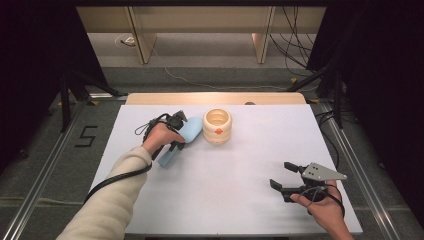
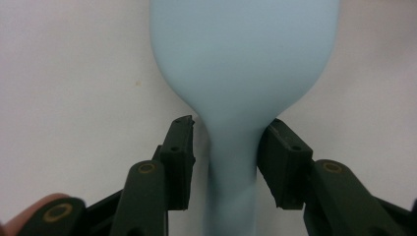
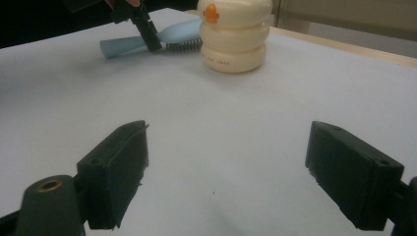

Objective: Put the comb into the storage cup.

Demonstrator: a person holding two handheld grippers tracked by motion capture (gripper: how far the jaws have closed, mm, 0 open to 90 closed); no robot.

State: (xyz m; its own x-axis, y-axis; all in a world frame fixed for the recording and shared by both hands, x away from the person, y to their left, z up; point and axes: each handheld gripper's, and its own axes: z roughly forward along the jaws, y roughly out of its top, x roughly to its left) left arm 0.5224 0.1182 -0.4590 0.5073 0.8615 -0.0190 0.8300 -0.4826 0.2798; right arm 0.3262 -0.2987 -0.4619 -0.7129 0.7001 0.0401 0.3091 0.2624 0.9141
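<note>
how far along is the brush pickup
Early. Done: the left gripper has reached the light blue brush, its jaws either side of the narrow neck. In hand: the closing; the left pad looks a little off the handle, and the brush lies on the white table beside the cream holder. Left: gripping, lifting and any placing. The right gripper waits open, apart.

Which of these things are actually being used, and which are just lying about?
In use:
- blue brush
- left gripper, jaws either side of the brush's neck
- cream ribbed pot, right beside the brush

Lying about:
- right gripper, open
- cables on the floor
</note>
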